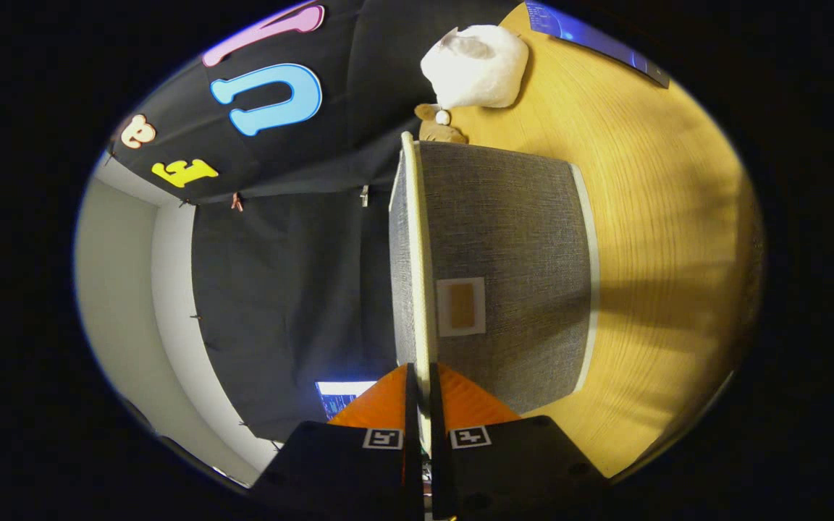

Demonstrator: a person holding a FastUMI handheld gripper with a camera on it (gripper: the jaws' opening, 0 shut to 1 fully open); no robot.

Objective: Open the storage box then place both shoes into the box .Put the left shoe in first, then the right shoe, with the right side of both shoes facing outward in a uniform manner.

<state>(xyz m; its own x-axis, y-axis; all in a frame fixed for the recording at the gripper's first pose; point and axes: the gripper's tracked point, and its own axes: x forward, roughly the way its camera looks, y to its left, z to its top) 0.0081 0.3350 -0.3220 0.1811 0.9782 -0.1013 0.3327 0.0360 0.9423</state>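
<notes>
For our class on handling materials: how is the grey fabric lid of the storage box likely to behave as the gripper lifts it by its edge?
The lid looks like a flat woven-fabric panel with pale trim, so probably stiff and light. The gripper is shut on its thin edge, so it may twist or slip. It probably hinges on the box rather than lifting free.

The tongs (423, 405) are closing on the lid edge (417, 275) of the storage box (504, 268), which is sitting on the tabletop (663, 239); a shoe (476, 66) is lying beyond it.
</notes>
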